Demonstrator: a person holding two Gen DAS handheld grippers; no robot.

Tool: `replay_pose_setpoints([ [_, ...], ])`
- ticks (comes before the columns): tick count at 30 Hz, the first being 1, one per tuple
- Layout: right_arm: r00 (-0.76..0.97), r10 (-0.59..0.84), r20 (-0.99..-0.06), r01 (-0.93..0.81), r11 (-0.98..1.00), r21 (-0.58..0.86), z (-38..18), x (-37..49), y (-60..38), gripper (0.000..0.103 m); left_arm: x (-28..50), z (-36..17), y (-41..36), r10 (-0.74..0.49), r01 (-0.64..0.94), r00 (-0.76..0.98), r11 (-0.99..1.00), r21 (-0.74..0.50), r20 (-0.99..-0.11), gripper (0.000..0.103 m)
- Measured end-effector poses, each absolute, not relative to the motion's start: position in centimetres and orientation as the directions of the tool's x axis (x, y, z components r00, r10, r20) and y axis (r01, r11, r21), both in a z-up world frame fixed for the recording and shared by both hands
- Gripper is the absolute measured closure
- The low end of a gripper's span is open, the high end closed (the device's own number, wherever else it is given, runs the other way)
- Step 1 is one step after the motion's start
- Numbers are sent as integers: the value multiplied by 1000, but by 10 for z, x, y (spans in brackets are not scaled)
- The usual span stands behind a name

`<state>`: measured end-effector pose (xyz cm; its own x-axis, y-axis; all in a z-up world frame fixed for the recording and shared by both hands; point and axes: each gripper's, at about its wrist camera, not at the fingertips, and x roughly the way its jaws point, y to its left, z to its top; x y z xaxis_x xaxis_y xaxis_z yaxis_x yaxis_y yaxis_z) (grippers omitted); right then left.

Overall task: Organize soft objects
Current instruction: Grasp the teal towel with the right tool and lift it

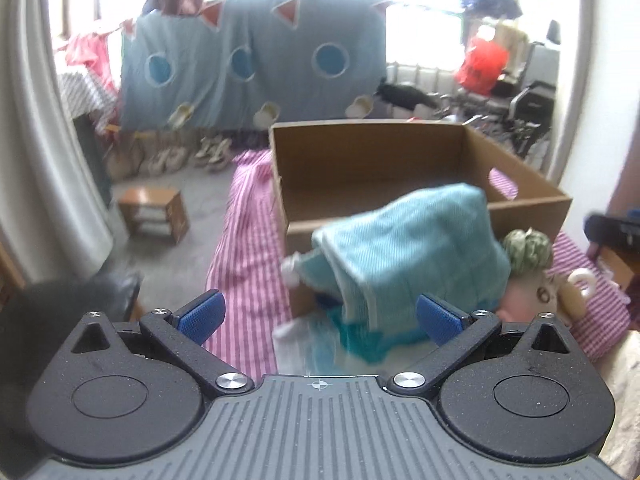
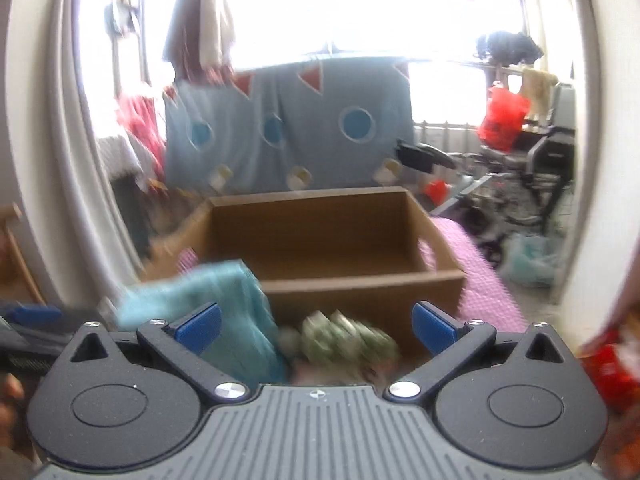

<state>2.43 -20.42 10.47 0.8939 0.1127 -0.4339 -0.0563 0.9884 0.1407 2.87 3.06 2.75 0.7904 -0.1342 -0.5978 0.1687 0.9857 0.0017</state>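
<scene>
Two empty grippers, one limp towel at the box's near wall

Both grippers are spread wide with nothing between the pads: your left gripper [image 1: 320, 314] and your right gripper [image 2: 318, 326] each face the cardboard box [image 1: 400, 152] on the pink striped bed [image 1: 248, 240]. The teal towel [image 1: 408, 248] is draped in a loose hump against the box's near wall, at 12 to 1 o'clock in the left wrist view and 10 o'clock in the right. A green-topped soft toy [image 1: 524, 250] sits touching it at 3 o'clock. The box looks empty inside. Expect the towel to be light, floppy and prone to unfolding, so pinch a bunched fold or the doubled hem near its lower edge, not a single layer. The toy should squash easily; take it by its body.
</scene>
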Motion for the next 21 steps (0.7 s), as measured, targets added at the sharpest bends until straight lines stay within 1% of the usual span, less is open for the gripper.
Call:
replay_pose_setpoints([
  [3,888,232,-397,-113,947,300,111,34,-214,0,39,33,33,-182,225,799,974,5,-574,1],
  [5,861,336,-383,-152,887,436,109,44,-221,4,48,35,34,-202,260,799,965,23,-566,2],
  [7,822,428,-375,-163,809,565,103,55,-230,17,58,38,32,-222,292,796,956,36,-564,7],
  [8,801,465,-377,-153,768,622,97,62,-233,21,63,39,32,-238,309,789,950,32,-566,8],
  [10,760,525,-383,-121,694,710,82,72,-240,32,73,40,34,-286,349,768,937,-1,-572,10],
  [12,726,561,-398,-84,647,758,67,77,-241,35,85,41,38,-338,390,741,920,-37,-580,23],
  [13,711,573,-408,-67,633,771,59,79,-241,38,87,44,41,-361,405,730,912,-58,-580,28],
  [15,683,605,-410,-45,595,802,45,81,-239,41,101,45,41,-399,432,699,897,-93,-594,29],
  [17,668,620,-411,-23,569,822,30,85,-236,46,117,45,42,-437,455,658,880,-138,-613,32],
  [21,653,628,-424,20,545,838,13,95,-240,52,148,37,34,-525,515,531,823,-238,-665,34],
])
